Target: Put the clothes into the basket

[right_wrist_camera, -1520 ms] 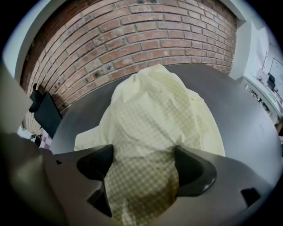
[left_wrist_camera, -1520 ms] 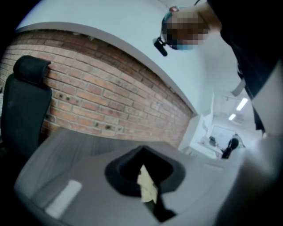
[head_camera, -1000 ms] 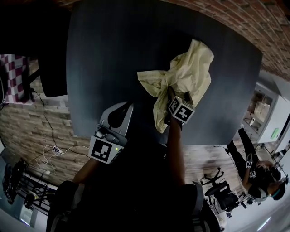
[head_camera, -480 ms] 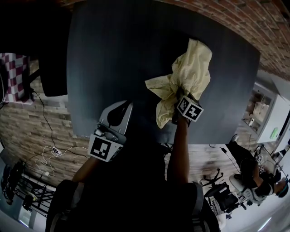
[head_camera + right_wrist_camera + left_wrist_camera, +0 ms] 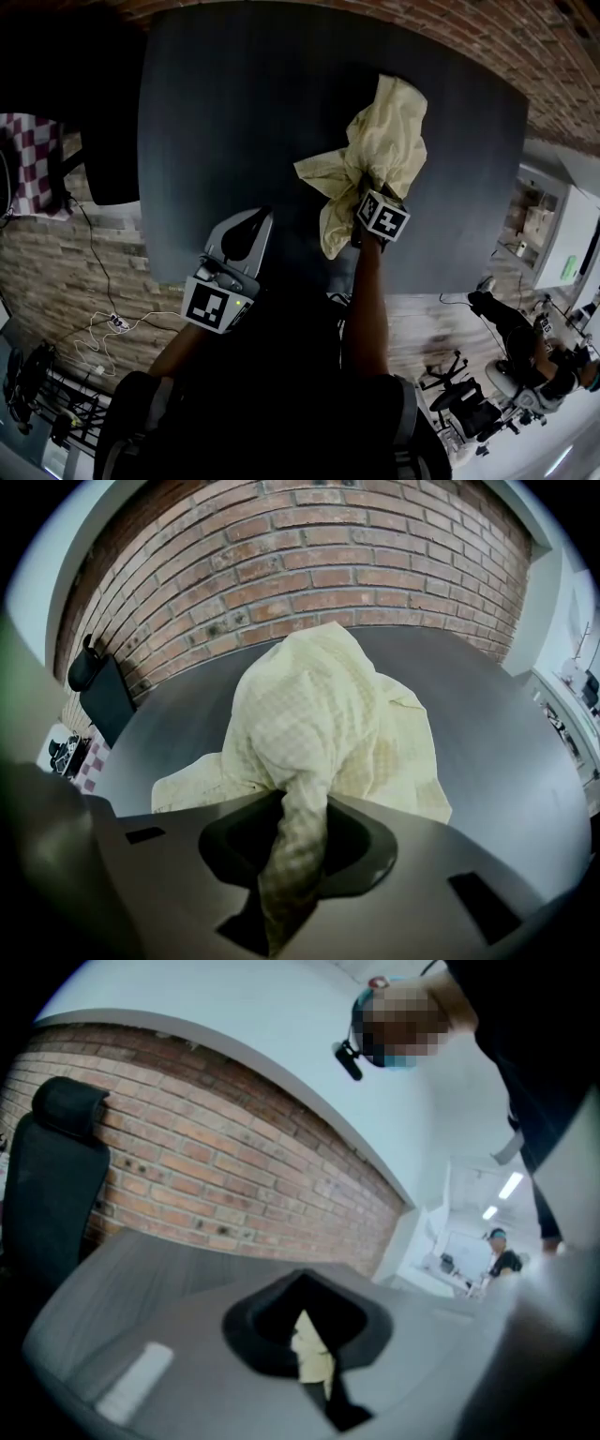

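A pale yellow checked garment [image 5: 389, 136] lies bunched on the dark round table [image 5: 234, 112], towards its right side. My right gripper [image 5: 359, 192] points steeply down at the garment's near edge. Its jaws have just been closing, and a twisted fold of the yellow garment [image 5: 319, 714] is now pinched between them; my right gripper [image 5: 291, 855] is shut on it. My left gripper [image 5: 246, 230] hovers at the table's front edge, left of the garment and apart from it. In the left gripper view my left gripper [image 5: 314, 1354] looks shut with nothing in it. No basket is in view.
A black chair [image 5: 108, 141] stands at the table's left side, with a purple-and-white checked cloth [image 5: 28, 159] beyond it. A brick wall [image 5: 309, 564] runs behind the table. Other people [image 5: 525, 347] are on the floor to the right.
The right gripper's jaws have closed on the garment's near fold. The garment has drawn together, its left flap pulled in to the right. The left gripper has stayed put.
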Available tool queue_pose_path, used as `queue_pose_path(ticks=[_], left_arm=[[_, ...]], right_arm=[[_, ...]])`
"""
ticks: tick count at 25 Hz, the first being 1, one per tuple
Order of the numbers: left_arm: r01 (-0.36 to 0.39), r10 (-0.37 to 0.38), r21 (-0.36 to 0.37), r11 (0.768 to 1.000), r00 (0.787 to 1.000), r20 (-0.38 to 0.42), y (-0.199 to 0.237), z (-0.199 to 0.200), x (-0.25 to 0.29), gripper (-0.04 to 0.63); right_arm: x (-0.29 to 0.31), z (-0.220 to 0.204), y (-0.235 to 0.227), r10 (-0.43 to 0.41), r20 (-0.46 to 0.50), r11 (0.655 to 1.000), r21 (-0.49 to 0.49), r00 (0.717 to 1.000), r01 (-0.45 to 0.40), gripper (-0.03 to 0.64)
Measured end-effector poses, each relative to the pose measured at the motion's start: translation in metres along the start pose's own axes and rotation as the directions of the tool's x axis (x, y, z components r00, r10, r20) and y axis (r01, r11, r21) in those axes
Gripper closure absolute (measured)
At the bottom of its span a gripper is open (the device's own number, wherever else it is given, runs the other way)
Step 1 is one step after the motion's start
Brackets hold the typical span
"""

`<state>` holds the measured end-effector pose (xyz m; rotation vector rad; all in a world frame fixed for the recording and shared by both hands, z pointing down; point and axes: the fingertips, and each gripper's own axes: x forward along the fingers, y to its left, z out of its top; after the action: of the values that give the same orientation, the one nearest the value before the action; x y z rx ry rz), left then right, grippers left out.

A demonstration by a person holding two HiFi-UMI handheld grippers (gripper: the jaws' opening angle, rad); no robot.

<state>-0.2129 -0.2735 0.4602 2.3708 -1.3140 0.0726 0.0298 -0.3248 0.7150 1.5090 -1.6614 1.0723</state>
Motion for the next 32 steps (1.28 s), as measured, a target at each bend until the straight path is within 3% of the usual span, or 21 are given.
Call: queue_pose_path(ticks=[11,20,32], left_arm=[[0.015,-0.015,0.035,0.999,1.000,0.012,-0.023,0.003,-0.018,0.591],[0.042,-0.046,0.060,0.997,0.997,0.061,-0.040,0.013,-0.028,0.591],[0.080,-0.087,0.101,0.992,0.994,0.061,-0.068,0.013,-0.040,0.591]], right_arm=[[-0.018,-0.023,0.022,0.040,0.017,0.995,-0.088,0.999,-0.039,0.538],[-0.053,-0.033,0.040,0.095,0.082,0.992,-0.087,0.992,-0.088,0.538],[-0.108,-0.028,0.045,0.125,0.195,0.987,-0.123,0.973,-0.102,0.538]])
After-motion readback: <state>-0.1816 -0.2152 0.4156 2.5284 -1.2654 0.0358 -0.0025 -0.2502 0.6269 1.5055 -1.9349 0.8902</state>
